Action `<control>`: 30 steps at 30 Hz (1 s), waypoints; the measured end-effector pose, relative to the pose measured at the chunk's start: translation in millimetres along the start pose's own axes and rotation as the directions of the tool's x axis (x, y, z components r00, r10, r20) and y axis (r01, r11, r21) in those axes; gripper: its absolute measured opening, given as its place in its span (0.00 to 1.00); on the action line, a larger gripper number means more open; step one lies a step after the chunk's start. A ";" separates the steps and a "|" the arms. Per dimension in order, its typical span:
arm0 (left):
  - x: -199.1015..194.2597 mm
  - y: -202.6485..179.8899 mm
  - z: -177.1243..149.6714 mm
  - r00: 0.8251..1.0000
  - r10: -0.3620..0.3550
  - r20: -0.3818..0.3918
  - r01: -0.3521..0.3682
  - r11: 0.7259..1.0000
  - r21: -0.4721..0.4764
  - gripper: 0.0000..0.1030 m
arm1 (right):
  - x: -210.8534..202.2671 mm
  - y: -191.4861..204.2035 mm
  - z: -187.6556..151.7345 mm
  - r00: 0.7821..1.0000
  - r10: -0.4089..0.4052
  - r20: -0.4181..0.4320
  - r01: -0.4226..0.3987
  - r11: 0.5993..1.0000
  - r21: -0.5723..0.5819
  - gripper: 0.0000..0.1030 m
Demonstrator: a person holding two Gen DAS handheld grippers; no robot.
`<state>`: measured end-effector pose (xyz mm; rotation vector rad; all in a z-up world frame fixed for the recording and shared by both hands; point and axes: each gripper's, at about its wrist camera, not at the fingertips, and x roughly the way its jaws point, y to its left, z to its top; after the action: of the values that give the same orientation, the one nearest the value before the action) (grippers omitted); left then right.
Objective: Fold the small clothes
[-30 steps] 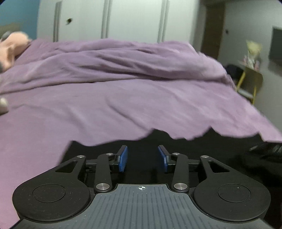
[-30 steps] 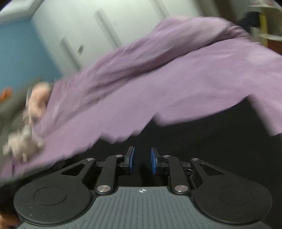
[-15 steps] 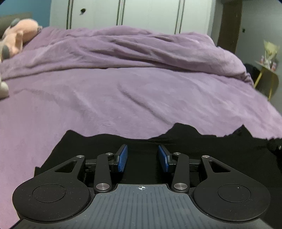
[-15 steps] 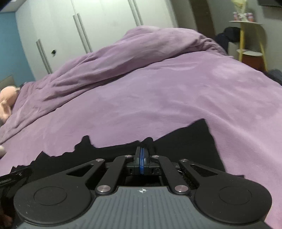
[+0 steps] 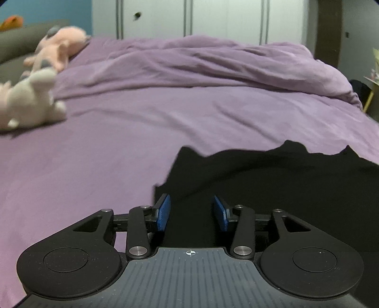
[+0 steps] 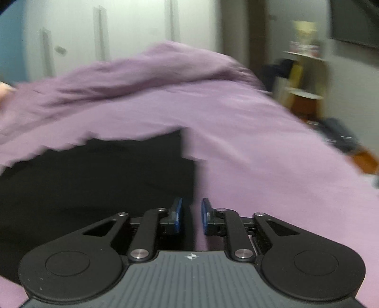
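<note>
A black garment lies flat on the purple bed cover. My left gripper is open over the garment's left edge, and cloth shows between its blue pads. In the right wrist view, which is blurred, the garment lies to the left and ahead. My right gripper is open at the garment's right edge, holding nothing.
A white plush toy and a pink one lie at the bed's far left. A bunched purple duvet lies across the far side. Shelves and floor clutter stand right of the bed. White wardrobe doors are behind.
The right gripper was shut on the garment half a second ago and is now open and has swung right. The left gripper stayed open and moved to the garment's left edge.
</note>
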<state>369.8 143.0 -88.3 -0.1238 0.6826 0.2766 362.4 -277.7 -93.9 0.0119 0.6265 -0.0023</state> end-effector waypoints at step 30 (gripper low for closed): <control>-34.6 73.8 -44.2 0.924 -0.349 -0.156 0.231 0.835 -0.500 0.35 | -66.7 159.3 19.7 0.936 0.341 0.081 -0.324 0.930 -0.175 0.30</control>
<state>295.8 197.3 -101.9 -0.7399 0.8164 0.1270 320.8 -118.8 -37.2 -0.0360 0.5064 0.3748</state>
